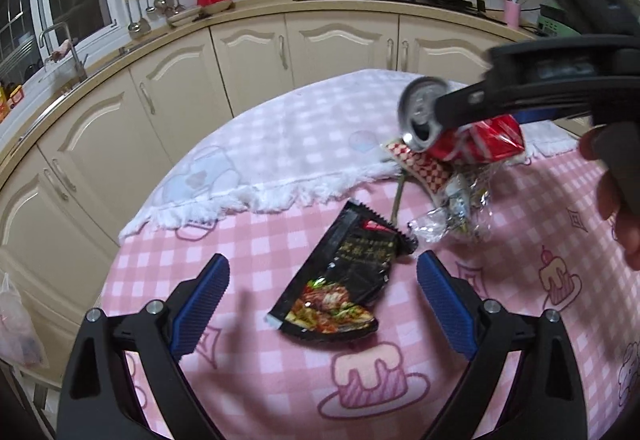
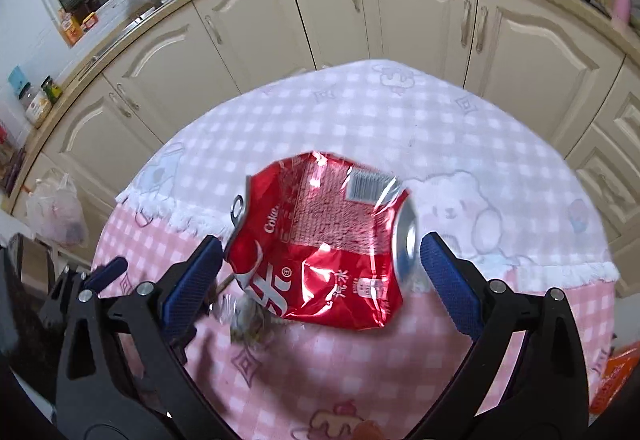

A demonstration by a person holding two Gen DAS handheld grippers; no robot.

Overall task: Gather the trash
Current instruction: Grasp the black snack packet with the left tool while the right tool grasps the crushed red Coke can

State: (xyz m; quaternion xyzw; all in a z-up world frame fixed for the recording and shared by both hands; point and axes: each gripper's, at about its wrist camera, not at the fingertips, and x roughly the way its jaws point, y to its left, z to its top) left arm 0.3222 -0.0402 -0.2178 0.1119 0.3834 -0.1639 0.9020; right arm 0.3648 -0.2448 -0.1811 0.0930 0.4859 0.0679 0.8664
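Crushed red can (image 2: 320, 244): gripped end to end between the closed-in pads of the right tool (image 2: 320, 264), lifted clear of the counter (image 2: 400, 119), long axis running 9-to-3 across the jaws. Black snack wrapper (image 1: 340, 276) lies flat on the counter, directly ahead of the left tool (image 1: 322, 300), long axis 7-to-1; that tool gapes wide, empty, nearest. Crinkled clear wrappers (image 1: 452, 211) at 1 o'clock. No bin seen; a plastic bag (image 2: 56, 207) sits off at 9 o'clock, contents unclear.

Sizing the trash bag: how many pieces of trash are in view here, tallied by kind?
Crushed red can, in the right gripper: 1
Black snack wrapper: 1
Checkered wrapper: 1
Clear crumpled plastic: 1
Total: 4
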